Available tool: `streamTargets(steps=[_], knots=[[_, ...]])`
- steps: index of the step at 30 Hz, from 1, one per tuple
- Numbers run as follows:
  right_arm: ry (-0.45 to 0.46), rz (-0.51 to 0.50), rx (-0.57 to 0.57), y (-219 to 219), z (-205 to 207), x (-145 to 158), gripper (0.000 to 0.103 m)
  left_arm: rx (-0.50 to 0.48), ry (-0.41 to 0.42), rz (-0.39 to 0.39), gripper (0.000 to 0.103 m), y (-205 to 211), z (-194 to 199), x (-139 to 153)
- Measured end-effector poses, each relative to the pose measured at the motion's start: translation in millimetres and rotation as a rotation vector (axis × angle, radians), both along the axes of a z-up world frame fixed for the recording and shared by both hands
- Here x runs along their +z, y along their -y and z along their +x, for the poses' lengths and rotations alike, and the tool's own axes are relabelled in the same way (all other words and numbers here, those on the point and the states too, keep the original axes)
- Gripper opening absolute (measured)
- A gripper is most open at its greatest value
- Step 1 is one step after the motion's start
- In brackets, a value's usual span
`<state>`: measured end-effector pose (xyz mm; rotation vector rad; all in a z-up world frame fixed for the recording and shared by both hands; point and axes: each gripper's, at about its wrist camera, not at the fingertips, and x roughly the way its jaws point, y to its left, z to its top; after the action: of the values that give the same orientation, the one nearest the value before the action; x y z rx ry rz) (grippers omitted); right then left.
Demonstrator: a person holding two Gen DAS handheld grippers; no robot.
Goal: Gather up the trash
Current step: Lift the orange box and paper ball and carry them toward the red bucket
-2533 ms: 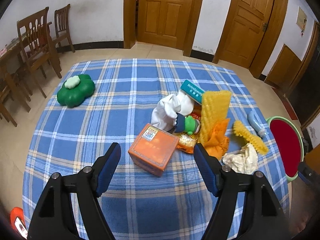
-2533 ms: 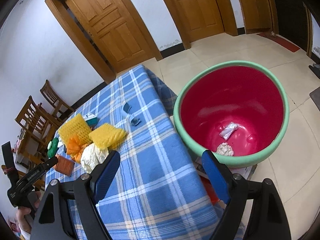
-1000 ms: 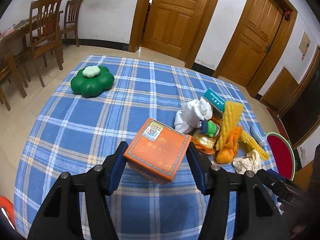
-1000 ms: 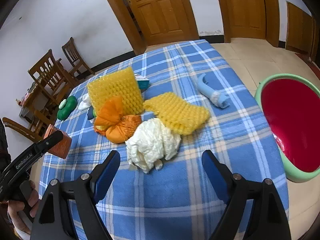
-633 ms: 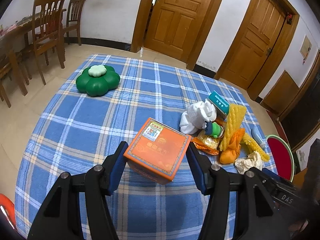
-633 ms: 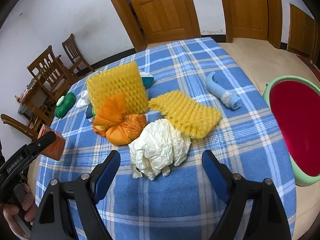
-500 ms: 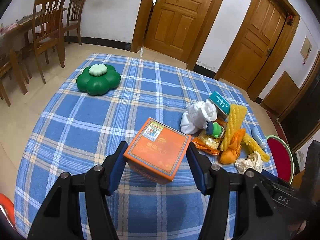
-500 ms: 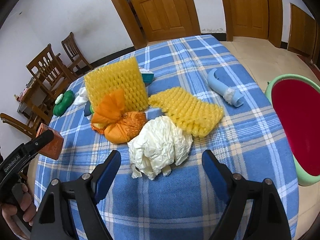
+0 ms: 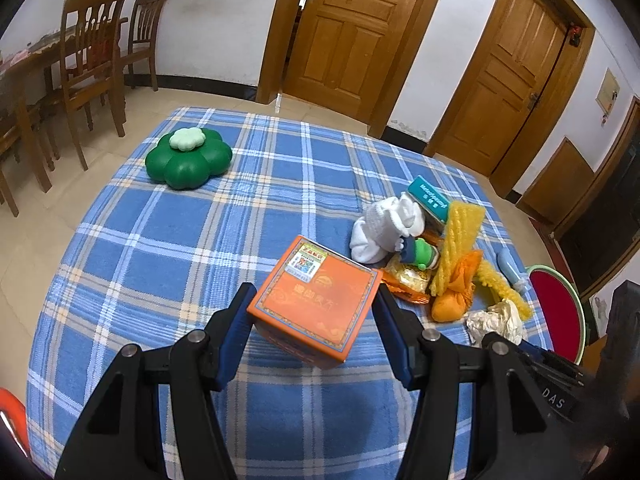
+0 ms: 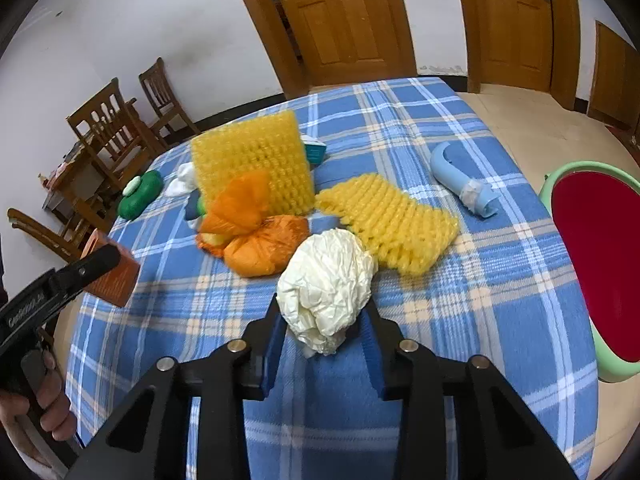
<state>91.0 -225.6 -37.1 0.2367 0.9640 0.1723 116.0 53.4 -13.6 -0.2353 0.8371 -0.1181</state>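
My left gripper (image 9: 314, 308) is shut on an orange box (image 9: 320, 292) and holds it just above the blue plaid tablecloth (image 9: 180, 248). In the right wrist view the box (image 10: 116, 276) shows at the far left in that gripper. My right gripper (image 10: 323, 314) has a crumpled white paper ball (image 10: 326, 280) between its fingers. Its jaws are closing and both pads touch the paper. Behind the ball lie an orange bag (image 10: 260, 240), two yellow foam nets (image 10: 256, 168) (image 10: 392, 228) and a blue tube (image 10: 460, 180). The green-rimmed red bin (image 10: 576, 168) stands off the table's right edge.
A green flower-shaped container (image 9: 188, 158) sits at the far left of the table. A white cloth (image 9: 384, 228), a teal box (image 9: 430, 198) and a small green bottle (image 9: 420, 252) lie in the pile. Wooden chairs (image 9: 92, 68) stand at left, doors behind.
The right gripper's jaws have closed in from wide apart onto the paper ball. The left gripper keeps the orange box still.
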Motion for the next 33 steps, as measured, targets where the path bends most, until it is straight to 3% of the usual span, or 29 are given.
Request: streamTargets(steps=[7,14,33], knots=[[0.003,0.048,0.014,6,-21,8,0.037,-0.021,0.011,-0.001,0.059,9,-7,7],[0.062,0.061,-0.004,19,-43,30,0.037,-0.062,0.022,-0.026,0.059,22,-14,16],[0.136,0.055,-0.209,103,-66,54,0.037,-0.252,0.018,-0.057,0.059,95,-17,41]])
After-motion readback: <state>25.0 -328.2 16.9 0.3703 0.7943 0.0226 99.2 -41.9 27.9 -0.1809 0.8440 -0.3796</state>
